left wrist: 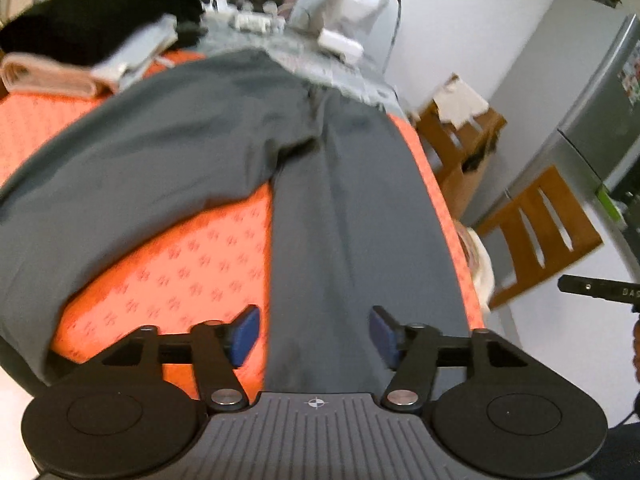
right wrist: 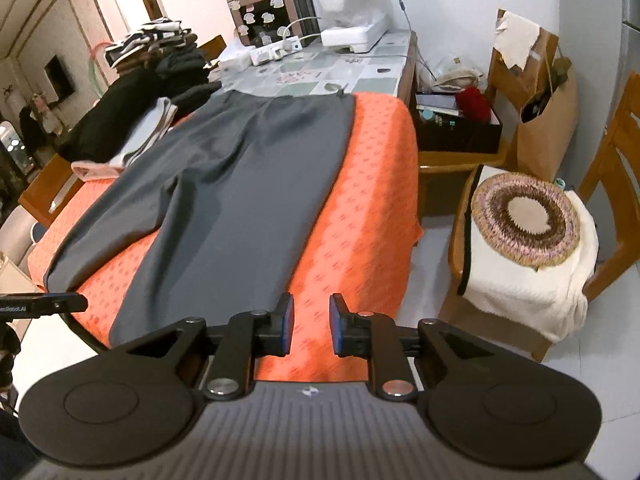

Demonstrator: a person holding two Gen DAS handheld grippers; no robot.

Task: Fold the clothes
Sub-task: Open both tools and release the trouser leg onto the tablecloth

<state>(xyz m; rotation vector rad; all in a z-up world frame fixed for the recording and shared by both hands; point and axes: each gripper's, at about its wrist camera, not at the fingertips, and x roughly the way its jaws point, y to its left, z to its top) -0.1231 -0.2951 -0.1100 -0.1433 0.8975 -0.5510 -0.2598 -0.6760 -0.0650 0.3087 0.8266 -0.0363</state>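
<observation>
Left claw gapes wide over the near trouser leg; right claw is partly open, empty. Grey trousers lie flat toward 12 o'clock on your counter. Pinch hems squarely.

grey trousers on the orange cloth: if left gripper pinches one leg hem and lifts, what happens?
The grey trousers are probably floppy: they lie flat with soft creases at the crotch, so a lifted hem would likely drape. The left gripper, jaws open, straddles one leg. The orange cloth may drag along.
</observation>
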